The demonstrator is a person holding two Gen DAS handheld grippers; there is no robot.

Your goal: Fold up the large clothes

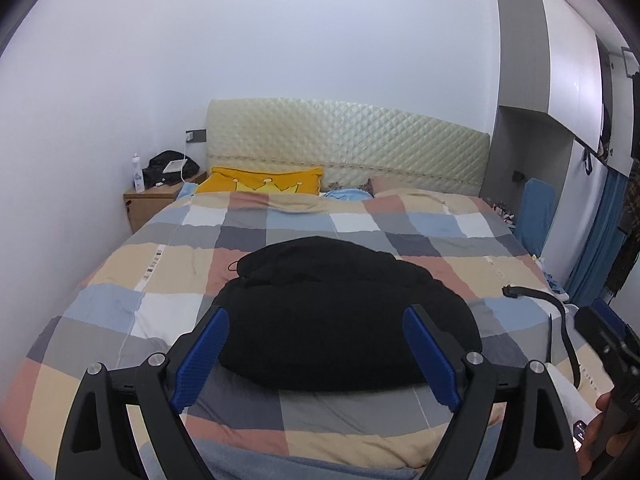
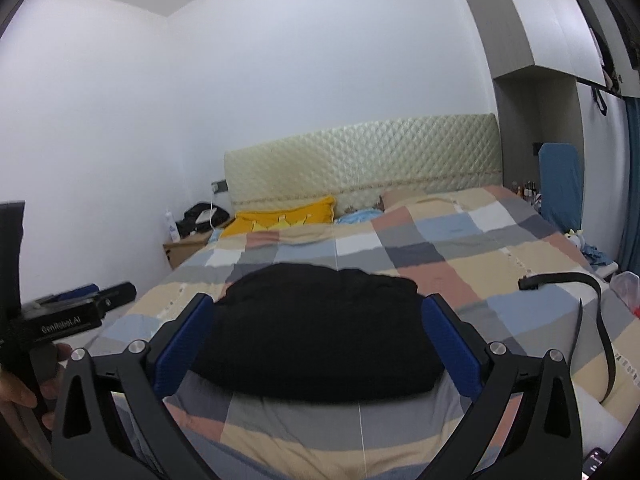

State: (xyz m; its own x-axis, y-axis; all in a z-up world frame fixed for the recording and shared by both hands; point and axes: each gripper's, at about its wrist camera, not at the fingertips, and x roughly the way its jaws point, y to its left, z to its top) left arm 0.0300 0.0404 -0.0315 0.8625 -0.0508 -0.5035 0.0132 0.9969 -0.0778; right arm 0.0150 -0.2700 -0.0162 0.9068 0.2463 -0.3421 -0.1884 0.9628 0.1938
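— Two grippers, both spread wide and holding nothing; the left gripper (image 1: pixel 316 354) and right gripper (image 2: pixel 318 346) hover short of the black garment (image 1: pixel 340 316).

— Where does it lie?

— Mid-bed on the checked quilt (image 1: pixel 160 268); it looks already folded into a compact bundle, so I judge the task near its end, perhaps a last tidy left.

— Room to move?

— Open quilt on every side; only the black strap (image 2: pixel 576 280) lies to the right, near the bed's edge, apart from the bundle.
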